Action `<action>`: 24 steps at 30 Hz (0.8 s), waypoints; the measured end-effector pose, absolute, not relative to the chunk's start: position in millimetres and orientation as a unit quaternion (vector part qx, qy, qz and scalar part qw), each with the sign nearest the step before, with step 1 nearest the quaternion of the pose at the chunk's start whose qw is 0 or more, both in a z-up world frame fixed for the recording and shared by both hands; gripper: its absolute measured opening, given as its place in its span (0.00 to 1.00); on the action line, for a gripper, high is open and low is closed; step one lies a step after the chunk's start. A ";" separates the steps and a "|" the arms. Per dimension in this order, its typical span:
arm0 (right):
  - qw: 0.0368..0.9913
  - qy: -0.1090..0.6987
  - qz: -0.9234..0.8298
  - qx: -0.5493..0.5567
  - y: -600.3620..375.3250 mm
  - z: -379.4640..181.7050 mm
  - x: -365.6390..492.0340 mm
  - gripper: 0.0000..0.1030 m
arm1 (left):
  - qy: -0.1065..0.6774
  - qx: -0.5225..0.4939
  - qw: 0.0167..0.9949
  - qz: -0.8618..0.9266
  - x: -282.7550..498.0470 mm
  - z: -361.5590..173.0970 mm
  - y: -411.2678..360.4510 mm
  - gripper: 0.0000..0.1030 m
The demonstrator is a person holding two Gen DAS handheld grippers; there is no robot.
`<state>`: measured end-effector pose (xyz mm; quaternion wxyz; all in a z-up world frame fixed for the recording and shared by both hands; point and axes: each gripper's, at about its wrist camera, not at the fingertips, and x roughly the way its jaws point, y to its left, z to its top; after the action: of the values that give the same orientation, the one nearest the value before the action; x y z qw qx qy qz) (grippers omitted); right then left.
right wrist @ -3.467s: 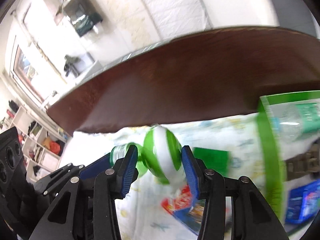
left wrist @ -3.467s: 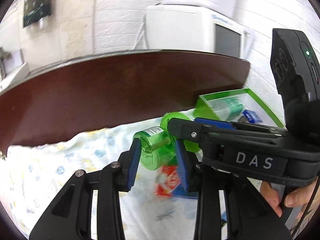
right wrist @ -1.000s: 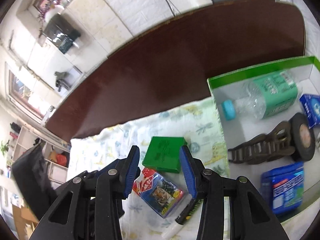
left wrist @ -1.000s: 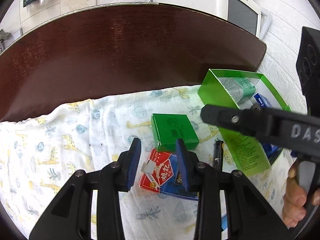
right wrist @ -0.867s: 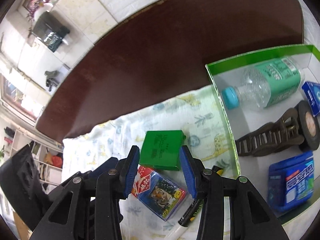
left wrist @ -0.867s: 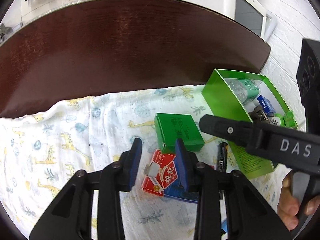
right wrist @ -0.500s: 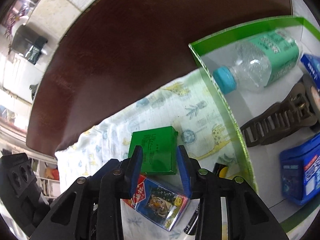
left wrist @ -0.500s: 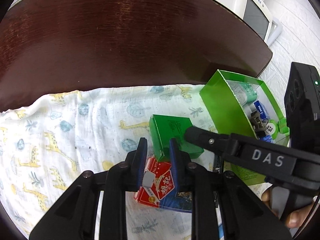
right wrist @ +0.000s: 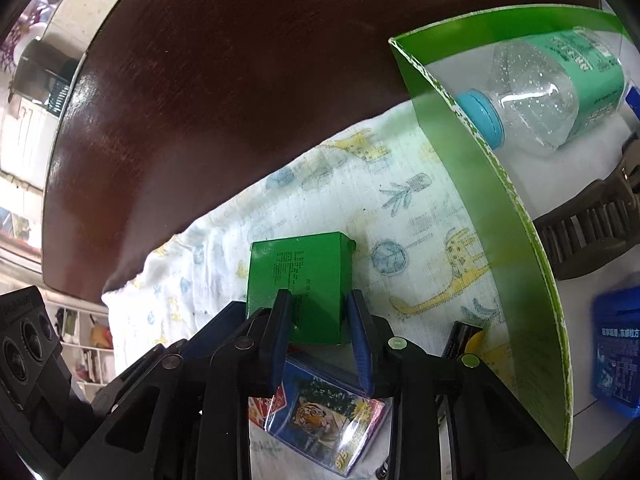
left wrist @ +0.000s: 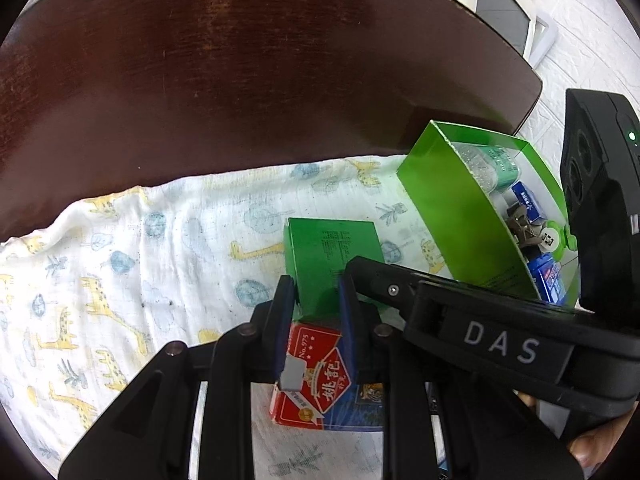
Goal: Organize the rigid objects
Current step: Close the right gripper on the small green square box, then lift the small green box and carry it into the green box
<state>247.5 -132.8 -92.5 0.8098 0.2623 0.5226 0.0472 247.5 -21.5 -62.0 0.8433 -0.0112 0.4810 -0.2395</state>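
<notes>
A flat green box [left wrist: 332, 256] [right wrist: 300, 276] lies on the giraffe-print cloth [left wrist: 160, 248]. A red and blue card pack with a tiger [left wrist: 320, 384] [right wrist: 328, 416] lies just in front of it. My left gripper [left wrist: 316, 300] is open, its blue pads on either side of the green box's near end. My right gripper [right wrist: 320, 312] is open and straddles the same box from the other side. Its black body crosses the left wrist view [left wrist: 480, 336]. Both grippers are empty.
A green tray [right wrist: 492, 184] [left wrist: 460, 216] on the right holds a plastic bottle [right wrist: 544, 92], a brown hair clip [right wrist: 588, 224], blue packs [right wrist: 616, 344] and a green-white piece [left wrist: 554, 238]. A black marker [right wrist: 460, 336] lies beside the tray wall. Dark wooden table [left wrist: 240, 80] lies beyond the cloth.
Both grippers have come down and forward onto the green box, and their jaws have narrowed around it. Earlier they held a green bottle and its cap, which are no longer in them.
</notes>
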 end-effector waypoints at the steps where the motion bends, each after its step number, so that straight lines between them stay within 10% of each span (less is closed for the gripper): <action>1: 0.813 0.520 0.047 0.257 -129.1 -90.8 247.9 0.31 | 0.477 -0.010 0.846 -0.238 245.8 -59.1 -20.7 0.18; 24: 0.868 0.411 0.060 0.273 -176.5 -15.0 196.1 0.31 | 0.381 0.049 0.879 -0.282 196.3 24.5 -84.2 0.19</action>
<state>196.1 -176.5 -15.0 0.8678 0.2728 0.4109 0.0602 196.3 -84.2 24.5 0.8789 0.0486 0.3814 -0.2822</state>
